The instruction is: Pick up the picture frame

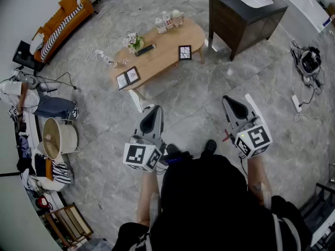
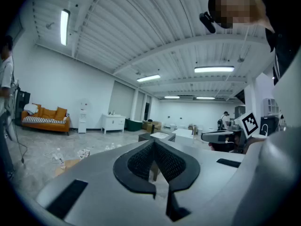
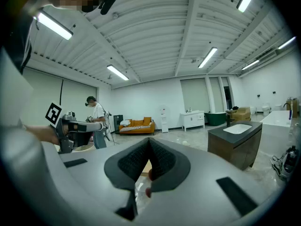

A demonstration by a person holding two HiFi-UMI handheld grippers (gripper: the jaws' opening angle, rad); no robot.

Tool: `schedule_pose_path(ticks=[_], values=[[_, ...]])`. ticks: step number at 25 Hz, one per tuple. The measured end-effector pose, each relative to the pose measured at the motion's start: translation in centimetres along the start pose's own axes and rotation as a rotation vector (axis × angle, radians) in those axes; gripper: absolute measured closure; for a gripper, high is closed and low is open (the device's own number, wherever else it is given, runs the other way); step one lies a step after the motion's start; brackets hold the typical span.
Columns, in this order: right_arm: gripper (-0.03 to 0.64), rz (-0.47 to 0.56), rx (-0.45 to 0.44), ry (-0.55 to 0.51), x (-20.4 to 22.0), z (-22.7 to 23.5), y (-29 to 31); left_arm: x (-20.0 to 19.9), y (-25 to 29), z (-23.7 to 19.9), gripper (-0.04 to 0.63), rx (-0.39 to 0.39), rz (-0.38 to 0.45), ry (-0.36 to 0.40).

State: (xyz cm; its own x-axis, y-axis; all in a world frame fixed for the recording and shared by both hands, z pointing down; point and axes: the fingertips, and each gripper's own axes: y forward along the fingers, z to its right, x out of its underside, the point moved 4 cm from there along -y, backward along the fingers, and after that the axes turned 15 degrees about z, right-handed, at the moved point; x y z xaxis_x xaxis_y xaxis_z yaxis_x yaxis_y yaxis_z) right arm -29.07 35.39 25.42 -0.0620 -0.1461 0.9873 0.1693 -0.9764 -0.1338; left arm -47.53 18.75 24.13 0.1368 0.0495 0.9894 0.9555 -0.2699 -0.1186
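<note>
Hovering empty, left claw [image 1: 154, 109] and right claw [image 1: 229, 99] pressed together; picture frame [image 1: 185, 52] too small to read.

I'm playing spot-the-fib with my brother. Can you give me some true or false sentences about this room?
1. Bottles stand on the wooden table. True.
2. The right gripper holds a picture frame. False: it is shut on nothing; the picture frame stands on the table.
3. The sofa is orange. True.
4. The left gripper has its jaws wide open. False: they are together.
5. The flowers lie on the floor. False: they are on the table.
</note>
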Motion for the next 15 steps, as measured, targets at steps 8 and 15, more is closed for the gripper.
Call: schedule_pose_path(ticks=[8, 15], values=[[0.604, -0.009, 0.014, 0.005, 0.1, 1.0, -2.3, 0.7, 1.2, 2.6, 0.583, 0.028, -0.002, 0.002], [0.604, -0.004, 0.002, 0.04, 0.5, 3.1, -4.9, 1.7, 2.2, 5.3, 0.583, 0.026, -0.01, 0.004]])
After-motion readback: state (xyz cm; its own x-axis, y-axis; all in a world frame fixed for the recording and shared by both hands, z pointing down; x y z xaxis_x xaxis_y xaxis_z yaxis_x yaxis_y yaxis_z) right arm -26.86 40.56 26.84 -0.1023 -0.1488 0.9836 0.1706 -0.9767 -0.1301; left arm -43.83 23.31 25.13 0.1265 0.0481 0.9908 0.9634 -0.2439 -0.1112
